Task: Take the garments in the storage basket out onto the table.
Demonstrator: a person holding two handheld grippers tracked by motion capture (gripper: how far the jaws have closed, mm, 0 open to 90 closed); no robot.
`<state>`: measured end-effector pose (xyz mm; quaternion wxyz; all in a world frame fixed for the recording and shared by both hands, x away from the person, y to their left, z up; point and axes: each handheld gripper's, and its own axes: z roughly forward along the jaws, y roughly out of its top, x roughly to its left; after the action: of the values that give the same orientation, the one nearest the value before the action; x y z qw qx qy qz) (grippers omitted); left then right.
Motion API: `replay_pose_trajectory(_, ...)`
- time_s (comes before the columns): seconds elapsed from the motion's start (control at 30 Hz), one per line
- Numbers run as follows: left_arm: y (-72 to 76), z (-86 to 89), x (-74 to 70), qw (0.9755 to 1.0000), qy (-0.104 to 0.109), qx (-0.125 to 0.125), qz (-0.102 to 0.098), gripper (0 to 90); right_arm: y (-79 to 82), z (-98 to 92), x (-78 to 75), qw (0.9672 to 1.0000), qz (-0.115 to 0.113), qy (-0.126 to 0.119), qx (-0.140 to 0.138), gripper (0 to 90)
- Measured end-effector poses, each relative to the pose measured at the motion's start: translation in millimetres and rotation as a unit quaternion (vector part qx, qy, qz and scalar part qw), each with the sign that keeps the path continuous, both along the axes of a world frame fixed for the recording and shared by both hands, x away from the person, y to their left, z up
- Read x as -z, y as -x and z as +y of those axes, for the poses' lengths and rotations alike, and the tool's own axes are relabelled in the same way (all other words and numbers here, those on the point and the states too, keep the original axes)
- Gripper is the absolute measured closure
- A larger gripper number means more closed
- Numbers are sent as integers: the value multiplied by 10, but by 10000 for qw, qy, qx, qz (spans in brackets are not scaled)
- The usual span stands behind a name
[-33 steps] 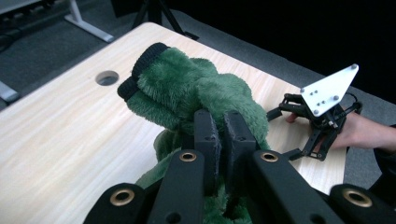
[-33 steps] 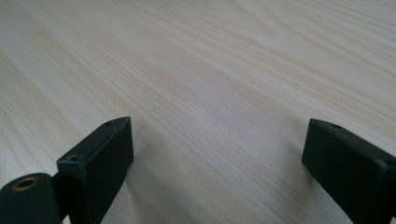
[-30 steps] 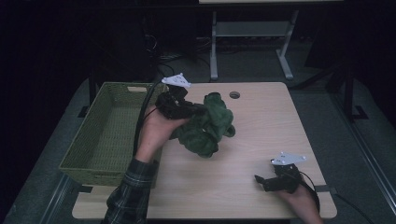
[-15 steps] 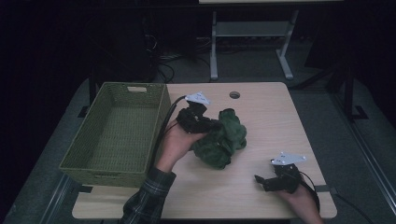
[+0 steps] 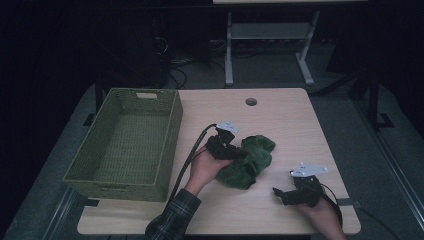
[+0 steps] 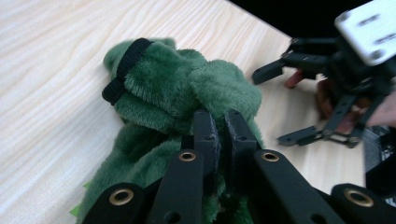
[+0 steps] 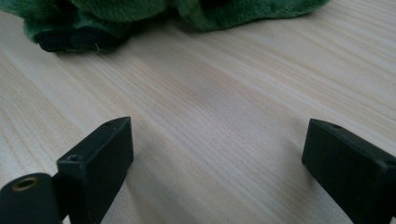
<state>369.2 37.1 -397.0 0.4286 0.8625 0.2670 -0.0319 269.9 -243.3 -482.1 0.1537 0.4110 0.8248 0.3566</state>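
Green plush toy [image 5: 248, 162] lies on the wooden table [image 5: 280, 117], a little to the right of the woven green basket [image 5: 127, 142] and well clear of it. The left gripper [image 5: 239, 155] has its jaws pinched nearly together on a fold of the fur, with the toy bunched just beyond the tips; in the left gripper view a black strap [image 6: 125, 70] crosses the upper part of the toy. The person's left hand [image 5: 204, 167] reaches in from a plaid sleeve [image 5: 170, 222], wrist turned toward the toy. The right gripper [image 5: 278, 194] rests low on the table, near its front edge and to the right of the toy, jaws spread wide with nothing between them. No writing is legible anywhere.
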Motion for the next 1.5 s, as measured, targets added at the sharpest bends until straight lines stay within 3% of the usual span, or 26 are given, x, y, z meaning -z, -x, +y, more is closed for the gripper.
replay_pose_trajectory(0.2,-55,3,191,9999,-170,-8,-5,841,0,0,0,10000,-3,1,-2,85)
replay_pose_trajectory(0.47,-105,-27,421,9990,-423,31,134,821,-1,0,0,10000,-4,2,-3,84)
replay_pose_trajectory(0.53,-104,-24,409,9991,-417,57,81,784,-1,0,0,10000,-5,1,-2,85)
replay_pose_trajectory(0.57,-90,-22,383,9992,-403,-5,55,713,0,0,0,10000,-3,1,-1,85)
replay_pose_trajectory(0.67,-44,12,275,9993,-368,7,-55,577,0,0,0,10000,-3,1,-2,84)
replay_pose_trajectory(0.77,56,45,140,9993,-324,-13,-164,505,-1,0,0,10000,-4,2,-3,85)
replay_pose_trajectory(1.0,291,138,-60,9991,-172,107,-359,518,-1,0,0,10000,-5,2,-2,85)
replay_pose_trajectory(1.23,476,178,53,9994,-54,257,-208,571,0,0,0,10000,-6,2,-1,85)
replay_pose_trajectory(1.5,554,112,317,9987,-381,306,-134,553,0,0,0,10000,-2,6,-3,85)
